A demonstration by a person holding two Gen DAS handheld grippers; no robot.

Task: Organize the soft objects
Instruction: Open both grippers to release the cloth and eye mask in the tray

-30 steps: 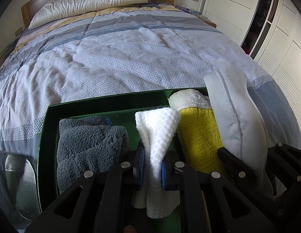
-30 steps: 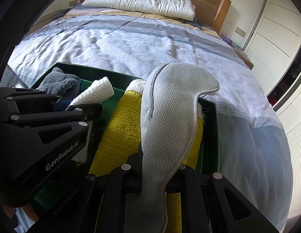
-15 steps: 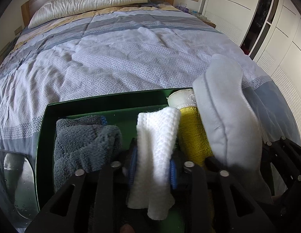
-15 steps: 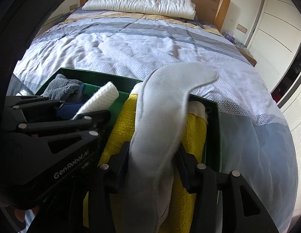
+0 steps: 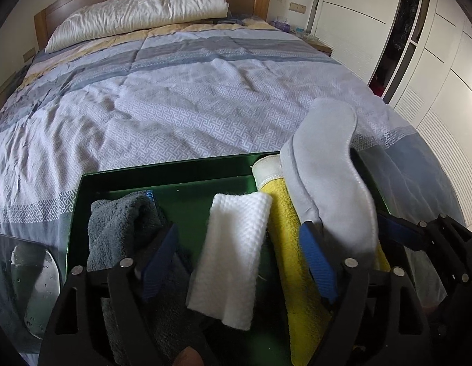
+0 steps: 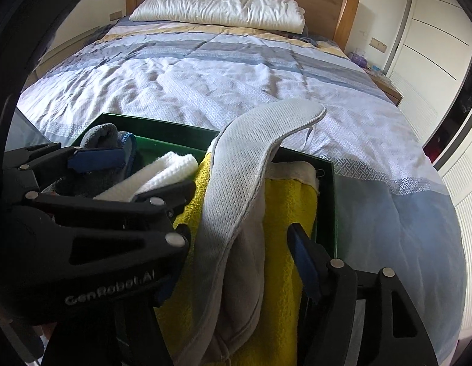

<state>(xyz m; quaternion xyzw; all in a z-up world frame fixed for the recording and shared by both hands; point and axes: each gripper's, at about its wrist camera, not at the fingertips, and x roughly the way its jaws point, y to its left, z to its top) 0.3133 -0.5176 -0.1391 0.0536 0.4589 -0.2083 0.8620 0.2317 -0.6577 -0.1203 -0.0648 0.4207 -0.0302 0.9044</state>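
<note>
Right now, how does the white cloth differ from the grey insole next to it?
The white cloth is a folded waffle-weave rectangle; the grey insole is a long, foot-shaped mesh pad. The white cloth lies low inside the green box; the grey insole stands on end, curling above its rim. Both sit between opening jaws, unpinched.

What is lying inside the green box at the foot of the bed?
Inside the green box are a dark grey towel, a white waffle cloth, a yellow towel and a pale grey insole leaning on it. The box floor below them is mostly covered.
</note>
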